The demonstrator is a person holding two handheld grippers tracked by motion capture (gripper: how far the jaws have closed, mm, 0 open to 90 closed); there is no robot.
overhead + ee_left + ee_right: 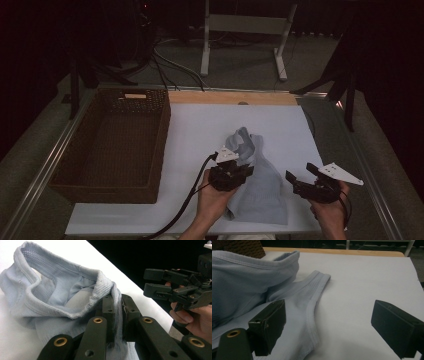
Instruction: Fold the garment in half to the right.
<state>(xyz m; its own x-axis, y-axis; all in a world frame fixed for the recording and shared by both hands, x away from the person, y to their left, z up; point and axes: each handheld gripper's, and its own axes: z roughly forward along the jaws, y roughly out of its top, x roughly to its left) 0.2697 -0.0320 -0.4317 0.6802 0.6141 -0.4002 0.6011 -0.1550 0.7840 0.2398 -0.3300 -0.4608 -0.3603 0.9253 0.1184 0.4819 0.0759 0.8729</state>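
A light blue sleeveless garment (266,192) lies crumpled on the white sheet (200,125) near the table's front. My left gripper (246,171) rests on its left side, shut on a fold of the ribbed hem (102,287); in the left gripper view the cloth (57,297) is pinched between the jaws (117,303). My right gripper (301,173) is just right of the garment, open and holding nothing. In the right gripper view its jaws (329,323) stand wide apart above the garment's edge (312,315), with the strap (317,282) ahead.
A brown wicker basket (162,145) stands at the left of the table, its corner visible in the right gripper view (244,247). A wooden strip (235,98) runs along the sheet's far edge. The right hand and its gripper (149,280) hang beside the table edge.
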